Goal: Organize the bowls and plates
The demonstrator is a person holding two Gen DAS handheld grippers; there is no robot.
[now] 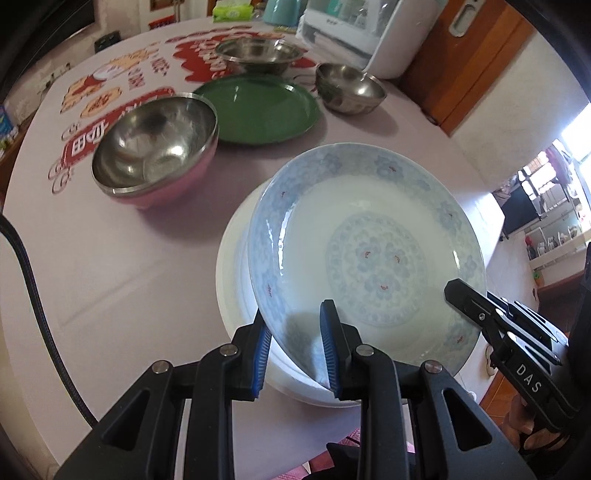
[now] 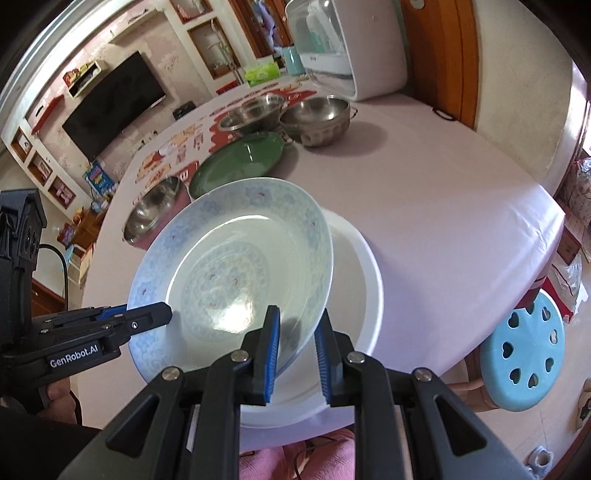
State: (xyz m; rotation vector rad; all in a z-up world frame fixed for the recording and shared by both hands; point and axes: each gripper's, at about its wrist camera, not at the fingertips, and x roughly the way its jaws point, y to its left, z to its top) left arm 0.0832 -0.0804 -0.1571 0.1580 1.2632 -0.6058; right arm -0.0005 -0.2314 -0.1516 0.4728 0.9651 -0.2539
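Observation:
A blue-patterned plate [image 1: 369, 243] [image 2: 229, 266] hangs tilted over a plain white plate [image 1: 236, 295] [image 2: 354, 288] that lies near the table's front edge. My left gripper [image 1: 295, 343] is shut on the patterned plate's near-left rim, and it also shows in the right wrist view as left gripper [image 2: 147, 317]. My right gripper [image 2: 295, 347] is shut on the rim at the opposite side, seen from the left wrist as right gripper [image 1: 465, 295]. Farther back lie a green plate [image 1: 258, 107] [image 2: 240, 162] and a pink-sided steel bowl [image 1: 155, 147] [image 2: 151, 214].
Two more steel bowls stand at the back: a wide one [image 1: 258, 55] [image 2: 251, 114] and a smaller one [image 1: 349, 92] [image 2: 317, 120]. A white appliance [image 1: 354, 33] [image 2: 354, 44] sits behind them. A blue stool [image 2: 524, 354] stands beside the table's right edge.

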